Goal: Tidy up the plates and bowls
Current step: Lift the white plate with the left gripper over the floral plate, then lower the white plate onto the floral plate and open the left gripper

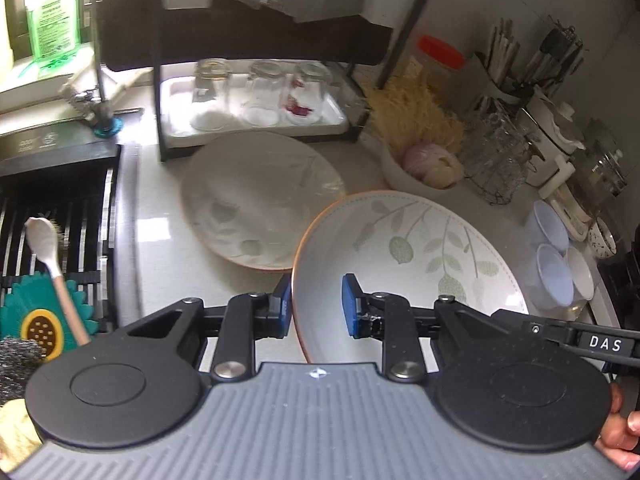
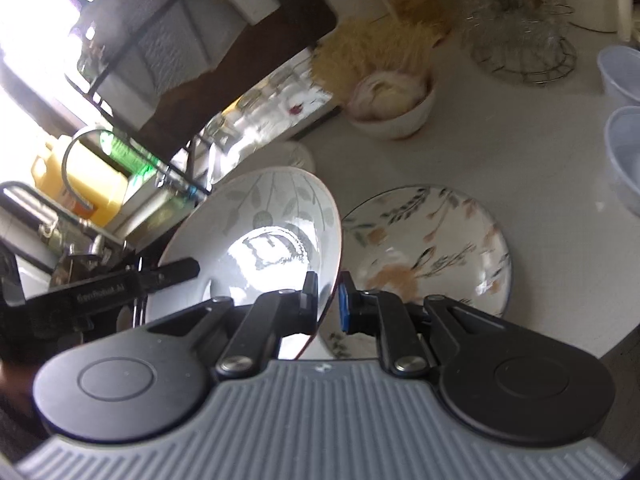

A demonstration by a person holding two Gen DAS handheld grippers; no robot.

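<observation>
A white deep plate (image 1: pixel 420 248) with grey leaf print and an orange rim hangs tilted above the counter, held at both sides. My left gripper (image 1: pixel 316 304) is shut on its left rim, one blue pad inside the plate and one outside. My right gripper (image 2: pixel 326 298) is shut on the opposite rim of the same plate (image 2: pixel 260 232). A matching leaf plate (image 1: pixel 260 200) lies flat on the counter beyond it. A floral plate (image 2: pixel 428 248) with a dark rim lies on the counter to the right, under the right gripper.
A black dish rack (image 1: pixel 256 96) holds upturned glasses on a white tray at the back. The sink (image 1: pixel 52 200) with a brush and sponges is at left. A white bowl of garlic (image 1: pixel 420 168), a wire glass stand (image 2: pixel 520 40) and plastic cups (image 1: pixel 556 264) crowd the right.
</observation>
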